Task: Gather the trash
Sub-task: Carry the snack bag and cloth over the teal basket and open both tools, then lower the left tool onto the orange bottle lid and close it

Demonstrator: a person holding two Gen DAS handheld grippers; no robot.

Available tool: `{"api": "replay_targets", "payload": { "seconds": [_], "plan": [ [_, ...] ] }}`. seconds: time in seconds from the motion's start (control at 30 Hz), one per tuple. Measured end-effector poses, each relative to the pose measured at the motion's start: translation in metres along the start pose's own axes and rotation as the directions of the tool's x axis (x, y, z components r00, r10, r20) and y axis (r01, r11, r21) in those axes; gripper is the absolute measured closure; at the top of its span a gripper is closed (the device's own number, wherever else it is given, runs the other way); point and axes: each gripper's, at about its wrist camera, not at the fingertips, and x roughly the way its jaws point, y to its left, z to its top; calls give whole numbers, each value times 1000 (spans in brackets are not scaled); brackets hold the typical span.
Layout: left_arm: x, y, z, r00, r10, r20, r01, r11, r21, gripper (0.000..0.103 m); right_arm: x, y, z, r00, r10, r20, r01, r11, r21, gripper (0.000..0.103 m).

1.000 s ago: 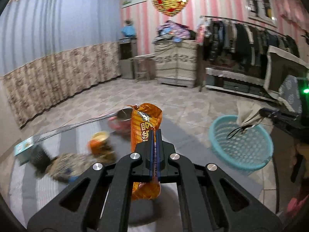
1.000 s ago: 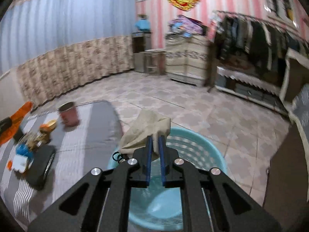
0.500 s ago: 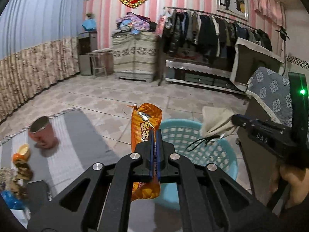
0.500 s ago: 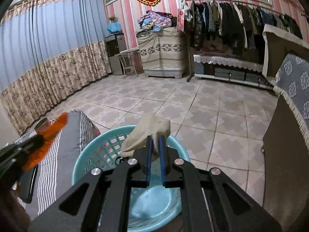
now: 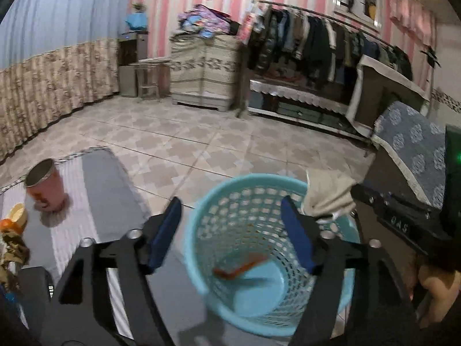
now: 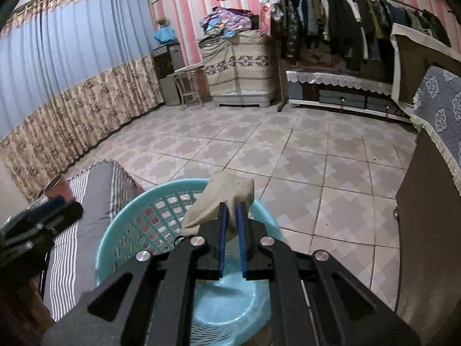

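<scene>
Orange wrapper (image 5: 240, 266) (in basket (image 5: 201, 259)) blurred

An orange wrapper (image 5: 240, 268), blurred, apparently lies inside the blue lattice basket (image 5: 201, 230); beige crumpled paper (image 6: 222, 199) hangs above its rim.

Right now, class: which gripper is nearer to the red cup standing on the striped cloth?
Left. The left gripper hangs open over the blue basket, just beside the cloth bearing the red cup. The right gripper, shut on a beige rag, sits over the basket's far side.
</scene>
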Motion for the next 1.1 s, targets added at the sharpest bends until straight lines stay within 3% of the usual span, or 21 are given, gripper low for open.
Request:
{"api": "replay_targets", "payload": {
  "seconds": [0.2,0.23,0.27,0.3,0.43,0.63,0.87,1.1],
  "plan": [
    [-27,33,5,995,89,53,-87,995,-47,13,13,24,-6,998,26,-51,-28,999,-41,91],
    [-32,37,5,992,107,62,-104,993,-50,11,16,27,-7,998,25,-59,-27,999,-41,77],
    [-40,43,4,989,127,73,-123,991,-57,8,19,30,-9,997,22,-69,-25,999,-42,52],
    [-45,48,4,988,134,79,-129,989,-66,8,22,32,-9,997,22,-71,-25,999,-42,43],
    [-67,67,3,981,175,89,-167,982,-91,6,26,42,-10,997,19,-74,-24,997,-70,40],
    [-105,104,-9,963,253,97,-240,962,-131,6,11,58,-9,1000,-13,-7,12,993,-121,18],
    [-155,157,-47,933,354,64,-338,924,-179,5,-17,93,-15,998,51,48,-44,988,-146,18],
    [-199,231,-99,879,477,-26,-470,853,-227,6,-35,139,-35,990,130,61,-118,979,-164,15]
  ]
}}
